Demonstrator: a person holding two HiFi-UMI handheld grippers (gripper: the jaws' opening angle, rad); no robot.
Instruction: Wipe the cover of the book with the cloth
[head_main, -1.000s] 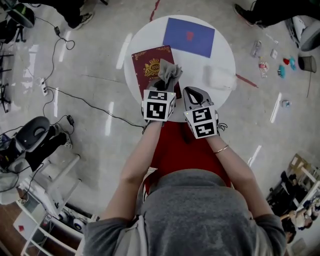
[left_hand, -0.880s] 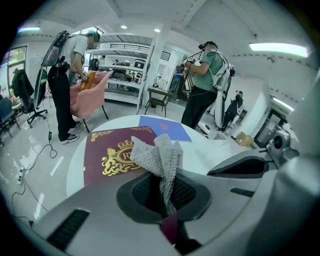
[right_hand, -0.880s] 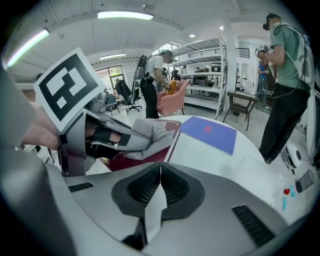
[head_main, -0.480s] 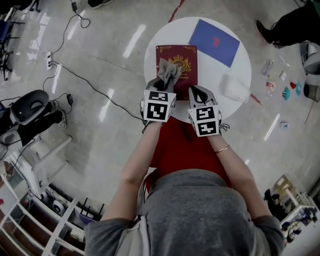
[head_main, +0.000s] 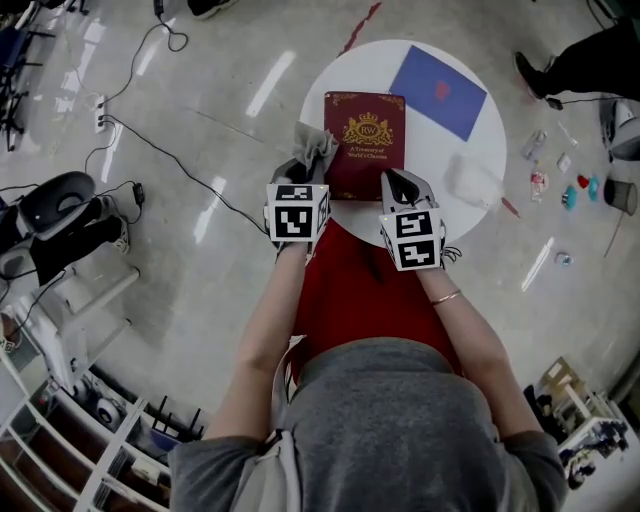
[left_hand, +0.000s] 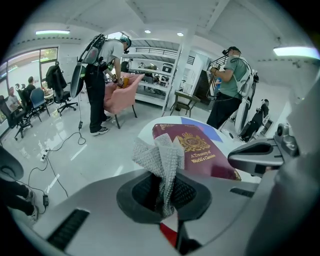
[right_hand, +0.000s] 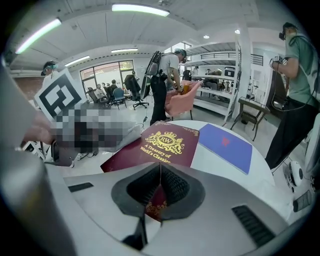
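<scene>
The left gripper (head_main: 303, 168) is shut tight on the grey cloth (head_main: 314, 146), and the cloth sticks up out of its jaws in a bunch (left_hand: 160, 159). A moment ago the cloth sits on top of the red book (head_main: 368, 140), near the gold crown. Now it is over at the book's left edge, mostly off the cover, and I cannot tell if it touches the book at all. So the cloth slides from the middle to the left side, which looks like one wipe done. The right gripper (head_main: 396, 183) is shut on the near corner of the book (right_hand: 161, 142) and holds it down, as it does a moment ago too. The book lies flat on the round white table (head_main: 432, 152), close to the person, with a blue sheet (head_main: 438, 90) just past it. The right side of the cover may not be wiped yet, so I think the cloth needs to go back on the book for another pass
</scene>
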